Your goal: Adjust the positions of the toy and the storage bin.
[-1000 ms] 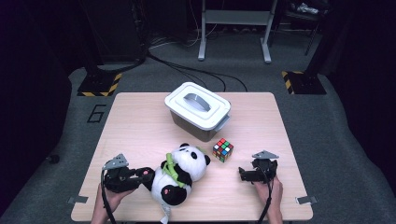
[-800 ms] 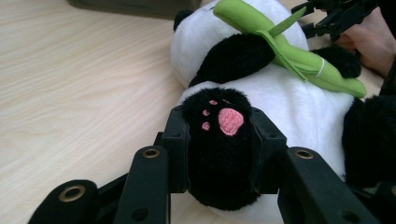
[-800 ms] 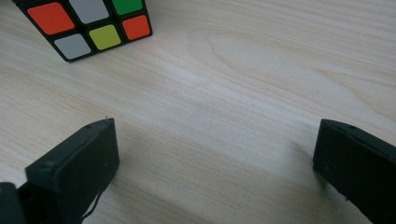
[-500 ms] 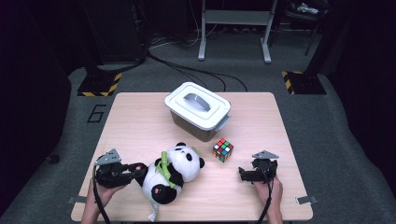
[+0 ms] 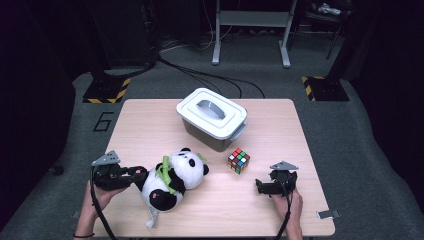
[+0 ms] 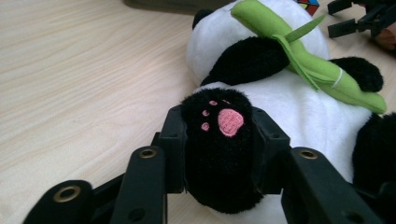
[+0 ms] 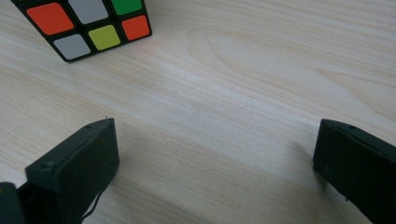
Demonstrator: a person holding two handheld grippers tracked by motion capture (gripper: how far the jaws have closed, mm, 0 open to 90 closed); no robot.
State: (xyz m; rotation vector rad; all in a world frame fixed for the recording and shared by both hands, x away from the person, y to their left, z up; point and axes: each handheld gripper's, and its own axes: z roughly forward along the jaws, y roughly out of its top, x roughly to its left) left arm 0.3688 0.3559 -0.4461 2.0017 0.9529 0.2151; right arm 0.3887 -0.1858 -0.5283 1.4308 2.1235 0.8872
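Your left gripper (image 6: 219,154) has its jaws clenched on the plush panda's (image 5: 172,180) foot at the surface's (image 5: 280,125) 7 o'clock, having just eased slightly wider. Right gripper (image 5: 261,186) rests released at 5 o'clock. Step: dragging the panda. Next, keep the grip firm.

My grippers (image 5: 137,173) are black, screw holes brass-ringed, grey three-cornered plates on top, black cables trailing behind.
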